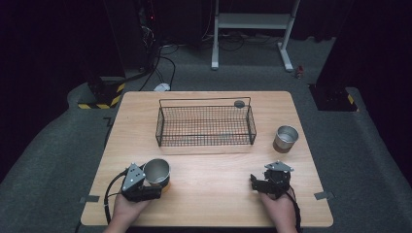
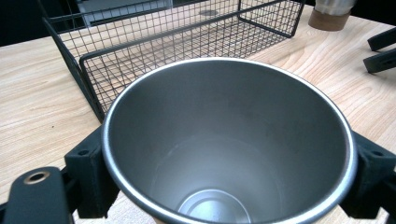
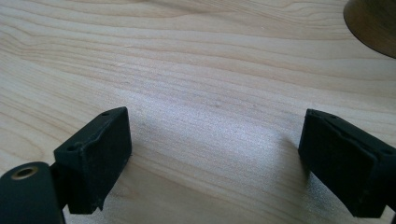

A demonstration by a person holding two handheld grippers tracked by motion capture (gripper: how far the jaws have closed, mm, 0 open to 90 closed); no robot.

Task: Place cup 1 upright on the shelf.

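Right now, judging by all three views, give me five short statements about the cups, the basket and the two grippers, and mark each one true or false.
1. The left gripper has its jaws on either side of a steel cup. True.
2. That cup holds liquid. False: the left gripper view shows its bare metal bottom.
3. The right gripper is shut on the second cup. False: its jaws stand wide apart over bare table, and that cup stands apart, further back.
4. The wire basket sits beyond both grippers. True.
5. Both cups are inside the basket. False: both stand on the table outside it.
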